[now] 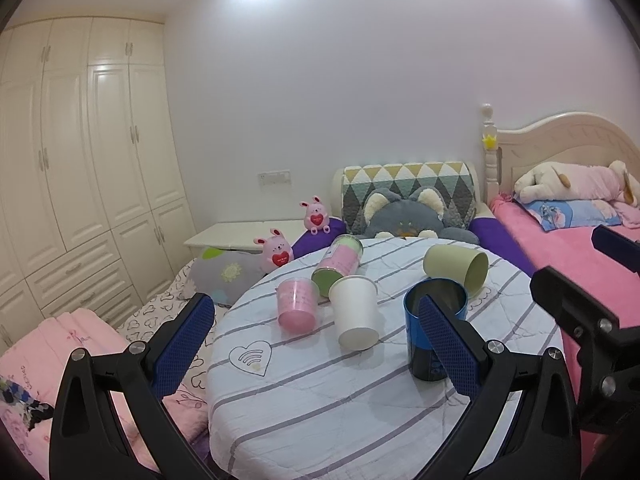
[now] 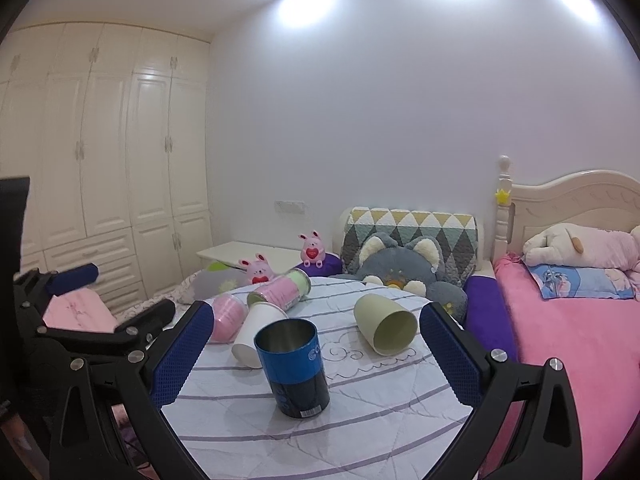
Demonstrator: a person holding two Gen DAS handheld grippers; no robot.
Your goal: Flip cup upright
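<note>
Cups scattered on the striped desk (image 2: 360,432), both grippers released.

From left we saw a pink cup (image 2: 229,318) and a white cup (image 2: 256,336) on their sides, the blue cup (image 2: 294,368) upright between our spread right gripper (image 2: 316,354), a green cup (image 2: 386,326) lying tipped; our left gripper (image 1: 320,340) hovered spread, empty.

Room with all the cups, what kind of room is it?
Most likely a bedroom. There is a bed with a pink blanket, a tall cream wardrobe along the wall, and plush toys such as a grey cat cushion behind the round table.
</note>
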